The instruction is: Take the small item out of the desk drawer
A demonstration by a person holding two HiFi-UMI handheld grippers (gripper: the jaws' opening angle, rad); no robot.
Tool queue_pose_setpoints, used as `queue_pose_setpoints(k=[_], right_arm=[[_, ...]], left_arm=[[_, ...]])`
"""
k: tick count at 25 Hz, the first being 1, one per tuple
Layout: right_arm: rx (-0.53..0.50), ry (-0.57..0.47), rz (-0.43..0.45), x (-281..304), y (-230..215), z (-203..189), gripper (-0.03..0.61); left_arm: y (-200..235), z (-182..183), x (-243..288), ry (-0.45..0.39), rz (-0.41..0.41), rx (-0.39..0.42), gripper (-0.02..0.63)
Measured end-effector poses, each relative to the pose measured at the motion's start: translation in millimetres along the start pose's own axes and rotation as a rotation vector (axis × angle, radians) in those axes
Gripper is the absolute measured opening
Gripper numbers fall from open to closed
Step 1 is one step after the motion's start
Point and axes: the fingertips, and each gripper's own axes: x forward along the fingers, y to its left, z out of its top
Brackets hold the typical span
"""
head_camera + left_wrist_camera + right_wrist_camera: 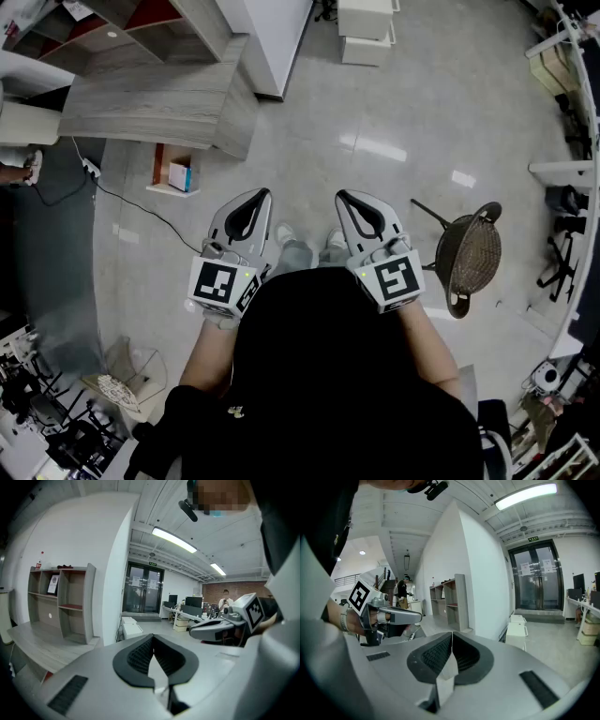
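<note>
1. Small item: a blue-and-white box that I take to be the task's thing lies in what looks like an open drawer at the near edge of the grey wooden desk, up and to the left in the head view. It is too small there to say more about it.
2. The left tool is closed, pads together with nothing between them. It is held level-ish in front of the person's body, well apart from the drawer.
3. The right tool is the same: jaws meeting at the tip, empty, just beside the left one over the bare floor.
4. Step in hand, as I judge it: the approach has not begun. Both tools are carried at rest while the person stands back from the desk, and nothing of the task's thing has been touched.
5. The next move calls for stepping toward the desk and swinging one tool (the left is on the nearer side) down over the drawer. Its jaws should open wide enough to take the box, then close on its sides before lifting it clear of the drawer walls.
</note>
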Motion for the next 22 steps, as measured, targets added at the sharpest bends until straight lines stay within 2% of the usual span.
queue_pose_setpoints(k=[5,11,15,22], right_arm=[[-0.01,0.001,-0.011,17,17,7,0.0],[-0.044,-0.001,0.014,56,53,22,0.0],[-0.044,-0.004,0.003,87,74,31,0.0],[-0.131,0.043,0.032,135,106,29,0.0]], left_arm=[[26,4,-18,-0.025,0.003,-0.007,0.011],[53,-4,-38,0.002,-0.059,0.024,0.01],[87,-18,-59,0.017,-0.042,-0.017,0.01],[134,-36,-77,0.038,-0.033,-0.039,0.01]])
